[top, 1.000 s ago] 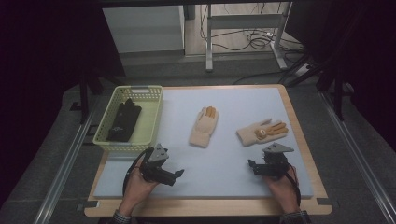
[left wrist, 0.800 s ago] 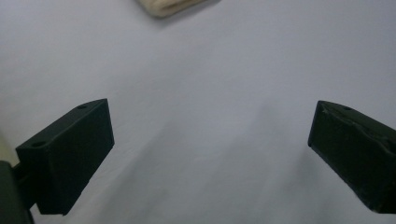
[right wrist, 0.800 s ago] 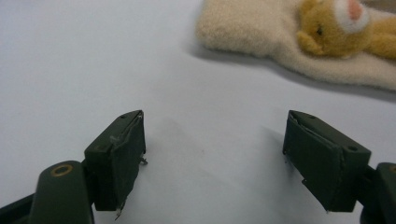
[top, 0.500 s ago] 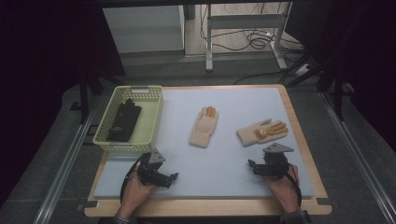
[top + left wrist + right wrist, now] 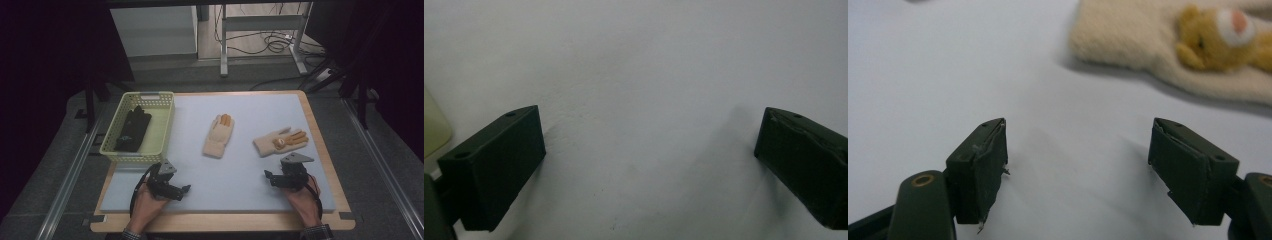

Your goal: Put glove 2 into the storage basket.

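A: Where do the gloves lie from the yellow basket (image 5: 165, 125)?
B: Both cream gloves sit beyond its right wall: one (image 5: 219, 136) near, the bear glove (image 5: 280, 141) farther.
A: The jaws?
B: Left gripper (image 5: 184, 190) spread wide, holding nothing; right gripper (image 5: 268, 177) also wide, having just narrowed slightly, nothing between.

A yellow basket (image 5: 162, 125) holds what looks like a black glove (image 5: 132, 129); a grey mat (image 5: 260, 107) covers the wooden table (image 5: 322, 150).

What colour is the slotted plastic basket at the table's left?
Pale yellow-green slotted plastic basket, clearest in the high view.
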